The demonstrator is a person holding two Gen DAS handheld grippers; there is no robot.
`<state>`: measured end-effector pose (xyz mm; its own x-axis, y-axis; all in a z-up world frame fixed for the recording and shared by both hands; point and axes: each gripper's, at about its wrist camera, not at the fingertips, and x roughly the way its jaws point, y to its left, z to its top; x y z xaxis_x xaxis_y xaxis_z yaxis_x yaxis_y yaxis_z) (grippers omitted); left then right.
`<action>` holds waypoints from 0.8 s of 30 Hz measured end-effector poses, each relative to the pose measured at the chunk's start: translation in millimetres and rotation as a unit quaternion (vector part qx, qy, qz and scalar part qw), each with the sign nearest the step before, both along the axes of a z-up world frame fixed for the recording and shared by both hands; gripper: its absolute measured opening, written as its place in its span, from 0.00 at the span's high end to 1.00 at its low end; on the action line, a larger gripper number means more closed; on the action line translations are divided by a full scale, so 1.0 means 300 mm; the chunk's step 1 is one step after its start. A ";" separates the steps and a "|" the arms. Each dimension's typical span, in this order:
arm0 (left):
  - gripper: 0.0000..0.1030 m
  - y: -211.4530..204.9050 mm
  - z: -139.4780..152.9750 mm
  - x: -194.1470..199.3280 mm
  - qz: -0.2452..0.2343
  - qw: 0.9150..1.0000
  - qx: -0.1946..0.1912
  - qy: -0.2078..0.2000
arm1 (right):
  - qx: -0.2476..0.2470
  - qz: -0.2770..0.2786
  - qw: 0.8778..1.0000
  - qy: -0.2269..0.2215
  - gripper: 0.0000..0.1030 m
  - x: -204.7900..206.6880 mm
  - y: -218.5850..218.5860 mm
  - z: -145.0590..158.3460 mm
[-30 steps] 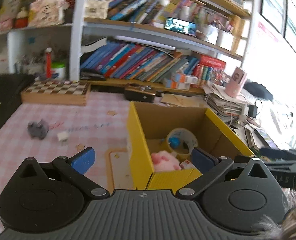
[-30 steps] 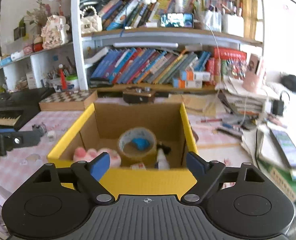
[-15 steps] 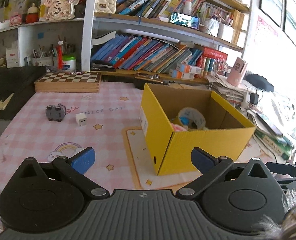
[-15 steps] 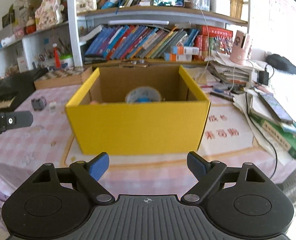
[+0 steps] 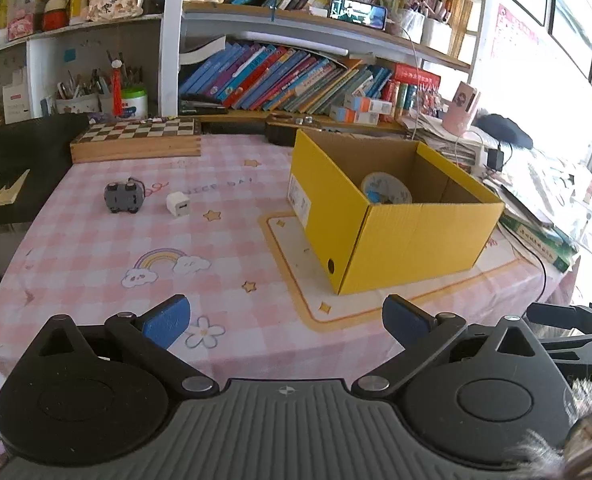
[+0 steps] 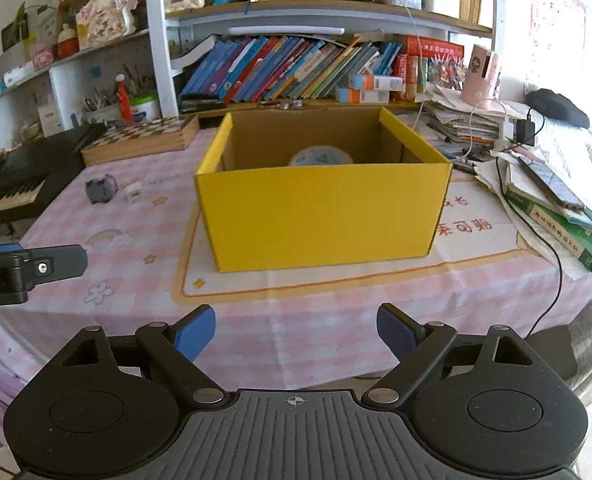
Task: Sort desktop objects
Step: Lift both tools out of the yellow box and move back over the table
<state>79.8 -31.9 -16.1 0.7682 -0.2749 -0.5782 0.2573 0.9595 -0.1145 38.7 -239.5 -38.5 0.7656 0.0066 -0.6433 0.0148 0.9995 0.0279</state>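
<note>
**Both grippers drawn back from the yellow box, jaws empty**

Since a second ago both grippers have pulled back from the box, which then filled the near view and now sits farther off, past the worktop edge.

Left wrist view: the left gripper (image 5: 285, 314) hangs over the near edge of the worktop (image 5: 215, 248), its jaws wide apart with nothing between them. The box (image 5: 412, 232) stands at 1 o'clock on a cream mat (image 5: 296, 264), open at the top, with a tape roll (image 5: 386, 188) visible inside. At 11 o'clock, well apart from the box, a grey toy car (image 5: 122, 198) lies just beside a white charger (image 5: 178, 204). Beyond them a chessboard (image 5: 137, 140) rests against the shelf foot. Part of the right gripper (image 5: 576, 320) shows at 3 o'clock.

Right wrist view: the right gripper (image 6: 296, 330) faces the box (image 6: 324, 216) straight on at 12 o'clock. Its jaws have just been opening, stand wide, and hold nothing. The tape roll (image 6: 320, 157) peeks over the front wall. The toy car (image 6: 100, 190) and charger (image 6: 134, 193) lie at 10 o'clock on the worktop (image 6: 135, 240), left of the box. A finger of the left gripper (image 6: 27, 270) reaches in at 9 o'clock. Books (image 6: 556, 220) are piled at 2 o'clock beside the mat.
</note>
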 end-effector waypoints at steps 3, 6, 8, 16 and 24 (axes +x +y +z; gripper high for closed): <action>0.00 0.030 -0.006 -0.010 -0.007 1.000 0.004 0.007 | -0.001 0.003 1.000 0.007 0.12 -0.016 0.038 -0.007; 0.00 0.059 -0.014 -0.018 -0.011 1.000 0.005 0.012 | 0.000 0.004 1.000 0.015 0.12 -0.030 0.073 -0.017; 0.00 0.080 -0.019 -0.023 -0.012 1.000 0.005 0.017 | 0.002 0.006 1.000 0.020 0.12 -0.040 0.095 -0.023; 0.00 0.165 -0.037 -0.052 -0.012 1.000 0.008 0.027 | -0.001 0.020 0.999 0.030 0.12 -0.073 0.198 -0.038; 0.00 0.255 -0.047 -0.067 0.006 0.999 0.010 0.034 | -0.002 0.047 0.998 0.030 0.12 -0.082 0.291 -0.043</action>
